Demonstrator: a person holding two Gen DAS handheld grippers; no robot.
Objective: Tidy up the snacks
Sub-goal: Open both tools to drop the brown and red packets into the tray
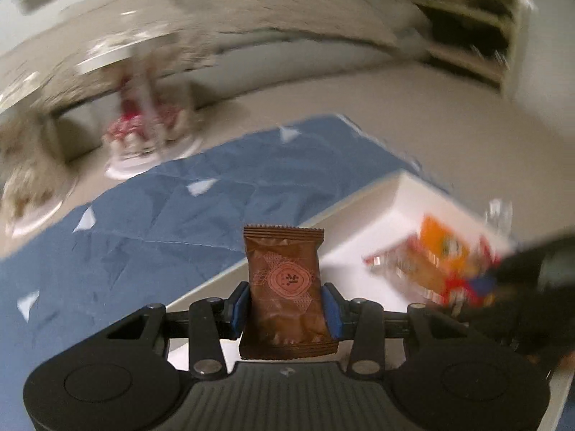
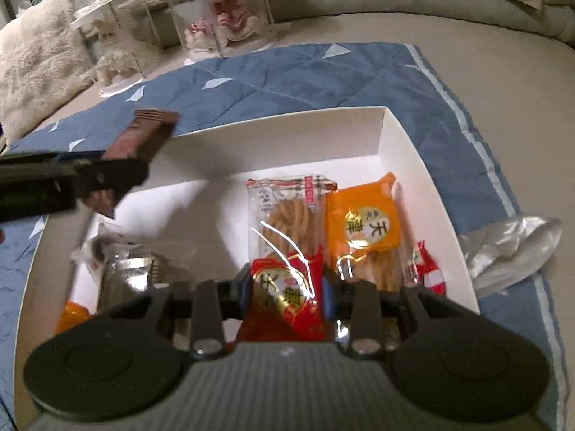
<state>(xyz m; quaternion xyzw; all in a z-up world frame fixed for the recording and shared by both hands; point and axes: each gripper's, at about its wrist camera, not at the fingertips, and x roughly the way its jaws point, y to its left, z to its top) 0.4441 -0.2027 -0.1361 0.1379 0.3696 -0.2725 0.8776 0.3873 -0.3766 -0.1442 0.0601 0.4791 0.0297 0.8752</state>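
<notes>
In the left wrist view my left gripper (image 1: 285, 305) is shut on a brown snack packet (image 1: 284, 276), which stands upright between the blue pads. The right wrist view shows that same brown packet (image 2: 143, 136) hanging over the left rim of the white box (image 2: 273, 118). My right gripper (image 2: 286, 289) is shut on a red-and-clear packet of twisted pastry (image 2: 287, 309), low inside the box. An orange packet (image 2: 366, 215) lies just to its right. A silver packet (image 2: 133, 276) lies at the box's left.
The box sits on a blue quilted mat (image 2: 323, 75) on a beige surface. A crumpled plastic bag (image 2: 510, 248) lies by the box's right side. Clear display cases with dolls (image 2: 219, 10) and a fluffy pillow (image 2: 36, 54) stand beyond the mat.
</notes>
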